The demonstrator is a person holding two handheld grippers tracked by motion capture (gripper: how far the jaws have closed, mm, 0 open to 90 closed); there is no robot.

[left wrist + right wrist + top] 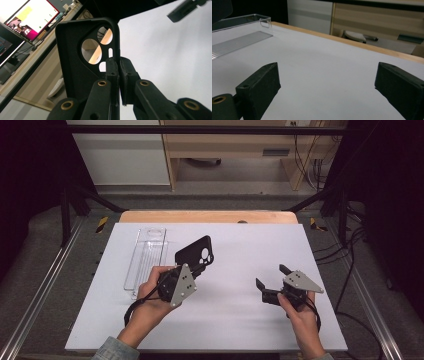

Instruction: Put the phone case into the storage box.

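The left gripper (199, 266) has its jaws clamped tight on the edge of a black plastic phone case with round camera cutouts (194, 253), and holds it tilted up off the white table sheet (240, 320), just right of the clear plastic tray (146, 260). In the left gripper view the case (75, 67) stands edge-on between the pads. The right gripper (271, 279) hovers wide open, holding nothing, well apart on the right.

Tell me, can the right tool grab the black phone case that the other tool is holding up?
Probably yes. The right tool is open with nothing in it, and only bare white table lies between it and the phone case. The left tool pinches one edge, so the rest of the case is free.
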